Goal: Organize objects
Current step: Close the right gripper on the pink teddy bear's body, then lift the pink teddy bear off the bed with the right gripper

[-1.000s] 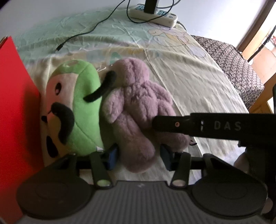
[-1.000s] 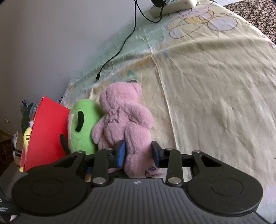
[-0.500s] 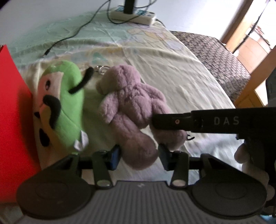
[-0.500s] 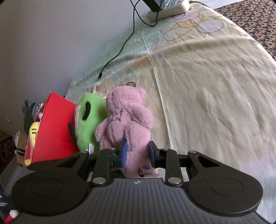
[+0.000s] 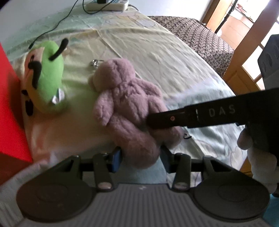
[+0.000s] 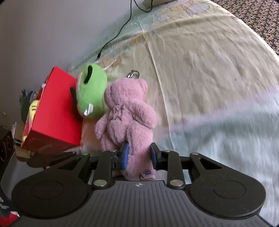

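Note:
A pink plush bear (image 6: 127, 115) with a metal key ring lies on the bed sheet; it also shows in the left wrist view (image 5: 129, 104). My right gripper (image 6: 138, 155) is shut on one of the bear's legs. My left gripper (image 5: 140, 157) stands around the bear's other leg with its jaws apart, not pressing it. A green plush toy (image 5: 47, 80) lies left of the bear, against a red box (image 6: 52, 111); it also shows in the right wrist view (image 6: 92, 94). The right gripper's black finger (image 5: 191, 115) crosses the left wrist view over the bear.
A power strip (image 5: 108, 5) and a black cable (image 6: 118, 33) lie at the far end of the bed. A dark patterned blanket (image 5: 200, 36) covers the far right. A yellow toy (image 6: 33, 110) sits in the red box. Wooden furniture (image 5: 244, 57) stands at right.
The bear has been pulled back and away from the green toy, opening a gap between them. The right gripper's jaws closed tighter on the bear's leg. Both views drew back.

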Motion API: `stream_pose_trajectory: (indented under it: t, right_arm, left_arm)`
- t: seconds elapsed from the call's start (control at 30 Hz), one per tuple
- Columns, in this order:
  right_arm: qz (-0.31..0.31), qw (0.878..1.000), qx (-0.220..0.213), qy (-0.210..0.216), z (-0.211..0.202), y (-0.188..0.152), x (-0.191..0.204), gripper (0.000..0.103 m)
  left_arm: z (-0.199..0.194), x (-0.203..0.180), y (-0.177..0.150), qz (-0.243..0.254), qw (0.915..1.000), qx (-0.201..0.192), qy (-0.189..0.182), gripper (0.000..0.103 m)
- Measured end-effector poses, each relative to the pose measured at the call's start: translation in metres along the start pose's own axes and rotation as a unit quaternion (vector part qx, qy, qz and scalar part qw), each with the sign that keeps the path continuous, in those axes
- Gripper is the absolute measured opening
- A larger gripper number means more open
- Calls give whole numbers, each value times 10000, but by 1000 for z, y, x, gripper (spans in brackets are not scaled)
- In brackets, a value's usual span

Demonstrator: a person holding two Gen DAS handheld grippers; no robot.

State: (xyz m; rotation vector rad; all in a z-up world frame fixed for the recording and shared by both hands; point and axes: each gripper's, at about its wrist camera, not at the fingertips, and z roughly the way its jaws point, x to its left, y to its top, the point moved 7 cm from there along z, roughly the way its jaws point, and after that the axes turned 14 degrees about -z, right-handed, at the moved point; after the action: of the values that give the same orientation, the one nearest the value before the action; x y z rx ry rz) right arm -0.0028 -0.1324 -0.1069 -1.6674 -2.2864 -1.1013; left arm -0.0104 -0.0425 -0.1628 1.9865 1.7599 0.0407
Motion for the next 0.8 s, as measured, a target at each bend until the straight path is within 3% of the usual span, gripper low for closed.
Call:
stream_pose_trajectory:
  t: [0.17, 0.27, 0.53, 0.67, 0.8]
  right_arm:
    - [-41, 9999, 86, 122, 2, -2, 7, 33]
    - [40, 9997, 100, 221, 3, 0, 7, 37]
    - [203, 9996, -198, 62, -6, 17, -7, 46]
    - [183, 9997, -181, -20, 5, 23, -11, 46]
    - [196, 9995, -194, 156, 11, 26, -10, 49]
  left_arm:
    - [-6, 8, -7, -131, 9999, -63, -11, 47]
    - [-10, 14, -7, -212, 9997, -145, 24, 53]
    - [-33, 25, 10, -465, 9972, -557, -177, 76]
    - [-27, 25, 22, -538, 9966, -578, -232, 77]
    - [-14, 26, 29, -643, 9963, -463, -347, 79]
